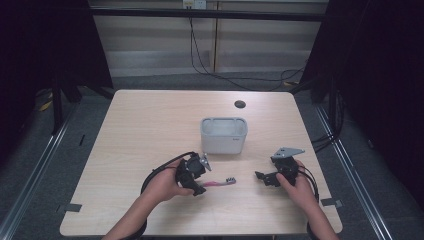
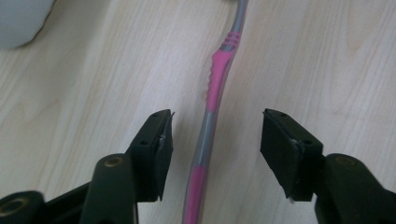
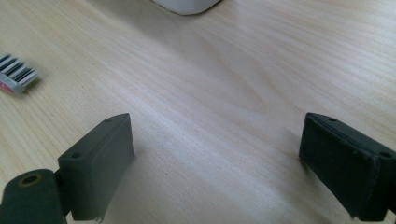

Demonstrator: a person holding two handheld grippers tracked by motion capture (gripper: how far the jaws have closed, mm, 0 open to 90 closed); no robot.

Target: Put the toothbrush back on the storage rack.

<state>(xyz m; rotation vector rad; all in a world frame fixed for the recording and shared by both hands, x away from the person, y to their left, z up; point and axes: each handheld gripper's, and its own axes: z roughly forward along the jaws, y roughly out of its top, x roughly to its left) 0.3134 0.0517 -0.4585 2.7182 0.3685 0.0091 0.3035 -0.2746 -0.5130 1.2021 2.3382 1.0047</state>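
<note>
We saw our left gripper (image 2: 215, 140) half open astride the pink toothbrush (image 2: 212, 112), pads not touching it; its bristle end was cut off there.

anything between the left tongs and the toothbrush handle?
Nothing visible. The left tongs straddle the pink and grey toothbrush lying flat on the wooden table; bare gaps on both sides of the handle, pads not touching it yet.

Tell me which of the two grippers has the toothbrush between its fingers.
The left gripper: the pink and grey toothbrush handle lies on the table between its fingers, not yet pinched. The right gripper has just bare table between its open fingers.
</note>
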